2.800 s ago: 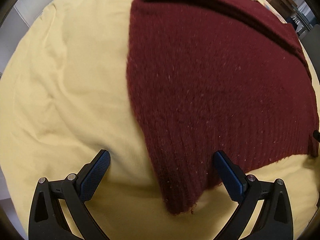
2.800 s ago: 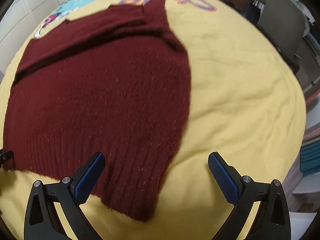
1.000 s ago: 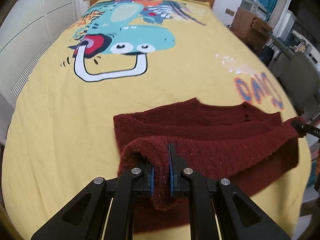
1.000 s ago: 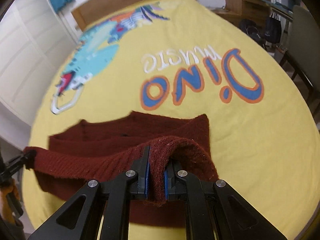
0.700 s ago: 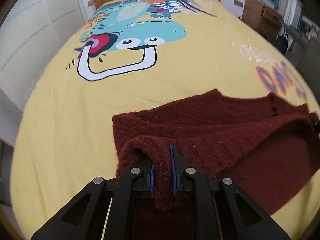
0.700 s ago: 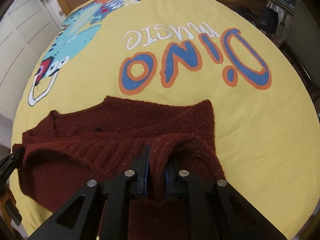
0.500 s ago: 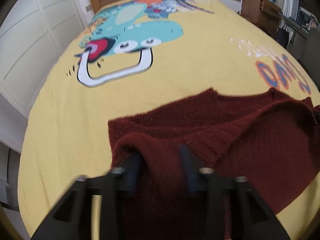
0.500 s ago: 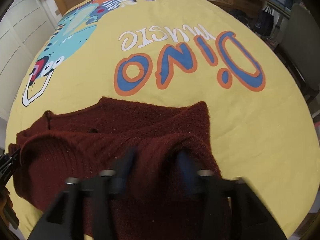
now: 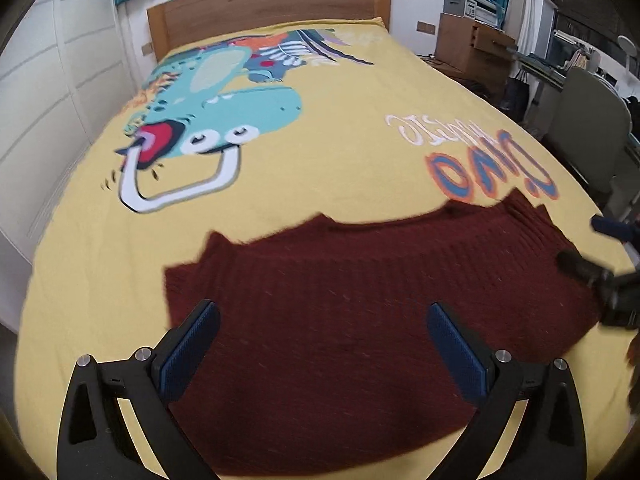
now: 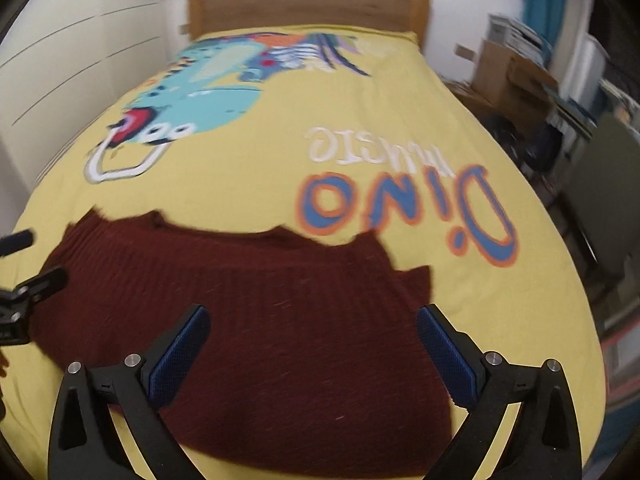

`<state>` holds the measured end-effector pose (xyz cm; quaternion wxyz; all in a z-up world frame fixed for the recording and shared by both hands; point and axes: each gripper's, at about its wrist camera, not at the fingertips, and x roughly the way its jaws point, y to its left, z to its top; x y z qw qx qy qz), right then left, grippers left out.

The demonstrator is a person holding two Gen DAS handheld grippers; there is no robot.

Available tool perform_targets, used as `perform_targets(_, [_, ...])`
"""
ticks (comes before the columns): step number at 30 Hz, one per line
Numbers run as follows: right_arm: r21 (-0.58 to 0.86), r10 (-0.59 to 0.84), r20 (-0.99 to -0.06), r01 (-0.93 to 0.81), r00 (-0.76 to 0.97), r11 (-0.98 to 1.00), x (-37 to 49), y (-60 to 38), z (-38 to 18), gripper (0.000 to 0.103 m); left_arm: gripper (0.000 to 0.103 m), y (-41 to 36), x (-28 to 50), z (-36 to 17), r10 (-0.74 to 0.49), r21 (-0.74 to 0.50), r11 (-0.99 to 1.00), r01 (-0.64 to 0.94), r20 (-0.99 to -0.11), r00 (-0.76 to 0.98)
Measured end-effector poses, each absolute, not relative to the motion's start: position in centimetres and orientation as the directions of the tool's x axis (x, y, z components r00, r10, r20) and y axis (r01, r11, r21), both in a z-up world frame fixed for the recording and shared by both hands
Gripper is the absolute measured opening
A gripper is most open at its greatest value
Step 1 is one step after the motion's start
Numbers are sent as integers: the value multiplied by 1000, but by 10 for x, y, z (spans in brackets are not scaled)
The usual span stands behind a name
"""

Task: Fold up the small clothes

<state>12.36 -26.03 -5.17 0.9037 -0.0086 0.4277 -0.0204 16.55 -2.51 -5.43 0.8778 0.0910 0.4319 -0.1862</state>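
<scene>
A dark red knitted sweater (image 9: 360,312) lies folded over on the yellow bedspread (image 9: 340,140), near the foot of the bed. My left gripper (image 9: 320,340) is open and empty, raised over the sweater's left part. My right gripper (image 10: 312,340) is open and empty over the sweater (image 10: 280,320), towards its right part. The right gripper also shows at the right edge of the left wrist view (image 9: 600,252), and the left gripper at the left edge of the right wrist view (image 10: 28,260).
The bedspread carries a teal dinosaur print (image 9: 224,120) and "Dino music" lettering (image 10: 400,192). A wooden headboard (image 9: 264,8) stands at the far end. White wardrobe doors (image 9: 48,100) line the left side. A wooden dresser (image 9: 472,52) and a grey chair (image 9: 588,128) stand to the right.
Both grippers, shut on the sweater's hem a second ago, carried it forward over the garment, opened and let it go. The sweater now lies folded and the grippers have lifted.
</scene>
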Motion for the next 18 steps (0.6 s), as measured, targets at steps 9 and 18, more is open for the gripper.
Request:
perform_targets(9, [-2,1,-838,-5,546,1000,104,-231,-131,103,102,-29,150,-129,-192,-5,920,392,-877,440])
perform_targets(18, [-7,-32,-830,47,556,999,96,-265,-139,103,102,6,149,-134,-181,-11,935,354,-873,453])
